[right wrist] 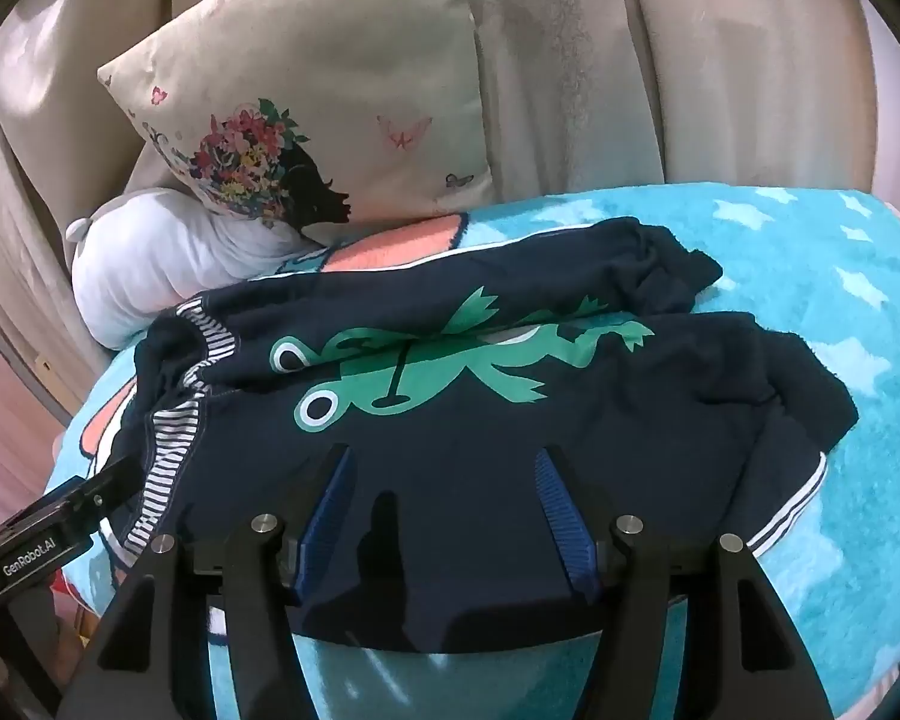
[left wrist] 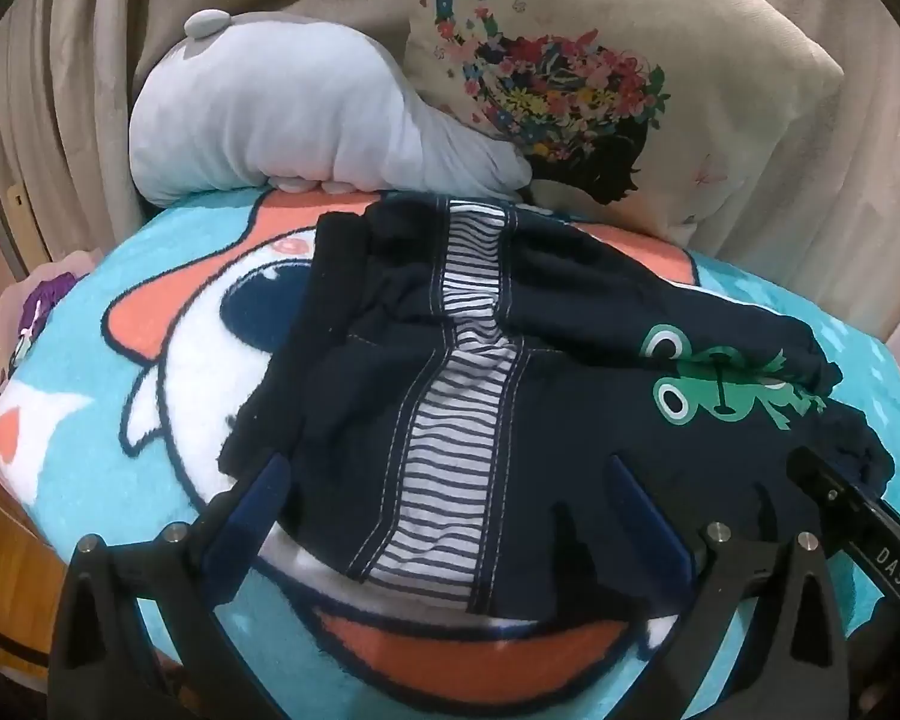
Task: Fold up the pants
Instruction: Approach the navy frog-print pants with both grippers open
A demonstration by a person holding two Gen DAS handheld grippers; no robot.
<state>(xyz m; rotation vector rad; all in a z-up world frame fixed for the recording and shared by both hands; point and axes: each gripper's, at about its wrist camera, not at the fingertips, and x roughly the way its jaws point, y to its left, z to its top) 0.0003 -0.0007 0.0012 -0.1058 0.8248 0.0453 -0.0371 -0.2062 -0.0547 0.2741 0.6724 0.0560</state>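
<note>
Navy pants [right wrist: 450,420] with a green frog print [right wrist: 426,360] lie rumpled, legs side by side, on a turquoise cartoon blanket [right wrist: 810,276] before a floral pillow [left wrist: 600,78] and grey plush toy [left wrist: 282,120]. The left tool [left wrist: 444,480] and right tool [right wrist: 444,474] both hover wide open over the near edge, gripping nothing. A pinch here could catch only the top layer, or the fleece beneath, skewing the fold. The far cuffs are bunched, and the layering at the striped waistband [left wrist: 450,408] is possibly doubled, hard to judge.
</note>
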